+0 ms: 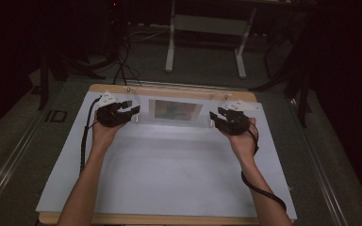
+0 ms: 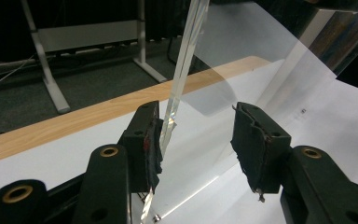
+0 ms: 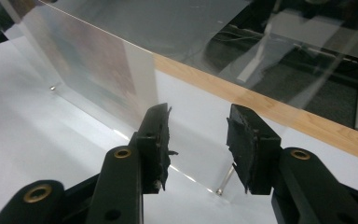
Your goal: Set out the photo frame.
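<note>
Black pads first, close to you: the left gripper (image 2: 198, 137) has its jaws standing wide, and the left end edge of the clear acrylic panel (image 2: 261, 60) runs up between them, hard against the left pad (image 2: 153, 140) while the right pad sits well clear of the sheet. So you straddle it, you don't pinch it. The right gripper (image 3: 198, 140) is also wide, nothing pressed; the panel's near corner (image 3: 142, 84) rises just beyond its left jaw, with the gap itself looking onto bare white sheet (image 3: 37, 140) and a small screw foot (image 3: 220, 190).

From above, both forearms come up from the near edge, wrists level, the left gripper (image 1: 122, 111) and the right gripper (image 1: 222, 116) turned inward toward each other. The panel (image 1: 175, 109) stands upright between them, near the far edge of the table (image 1: 169, 89), its long axis running left to right across your front. My read: the left hand is the nearer, already on the end edge; the right needs to slide in toward its end before you close.

Farther off, dark floor and a grey frame stand (image 1: 206, 28).
</note>
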`<state>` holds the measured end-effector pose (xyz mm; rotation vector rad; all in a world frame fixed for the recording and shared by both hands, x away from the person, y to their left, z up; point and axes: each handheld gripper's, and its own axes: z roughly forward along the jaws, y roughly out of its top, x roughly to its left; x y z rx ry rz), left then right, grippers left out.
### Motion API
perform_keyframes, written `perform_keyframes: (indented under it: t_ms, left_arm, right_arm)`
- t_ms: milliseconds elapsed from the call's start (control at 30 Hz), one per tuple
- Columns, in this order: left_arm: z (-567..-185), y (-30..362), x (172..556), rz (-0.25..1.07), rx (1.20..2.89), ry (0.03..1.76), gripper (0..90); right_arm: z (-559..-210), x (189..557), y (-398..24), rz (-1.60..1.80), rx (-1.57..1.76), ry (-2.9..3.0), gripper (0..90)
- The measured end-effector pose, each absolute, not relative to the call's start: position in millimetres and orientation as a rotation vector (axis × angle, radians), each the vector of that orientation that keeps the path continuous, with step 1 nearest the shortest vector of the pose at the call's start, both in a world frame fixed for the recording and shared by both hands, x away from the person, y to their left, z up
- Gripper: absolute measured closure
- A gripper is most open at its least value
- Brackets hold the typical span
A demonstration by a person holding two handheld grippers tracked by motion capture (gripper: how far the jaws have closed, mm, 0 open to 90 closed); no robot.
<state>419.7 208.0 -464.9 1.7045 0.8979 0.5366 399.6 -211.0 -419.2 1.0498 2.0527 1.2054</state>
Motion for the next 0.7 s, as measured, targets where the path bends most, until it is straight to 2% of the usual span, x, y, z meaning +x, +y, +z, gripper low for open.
perform_keyframes:
  t_ms: [567, 700]
  left_arm:
    - [-463.5, 207.4, 422.4, 0.541, 1.711, 0.908, 52.4]
    - [-463.6, 208.0, 421.6, 0.534, 1.715, 0.902, 52.4]
  right_arm:
    - [-425.1, 405.0, -229.6, 1.168, 1.121, 2.011, 57.3]
    - [-425.9, 408.4, -235.4, 1.178, 1.148, 1.99, 53.9]
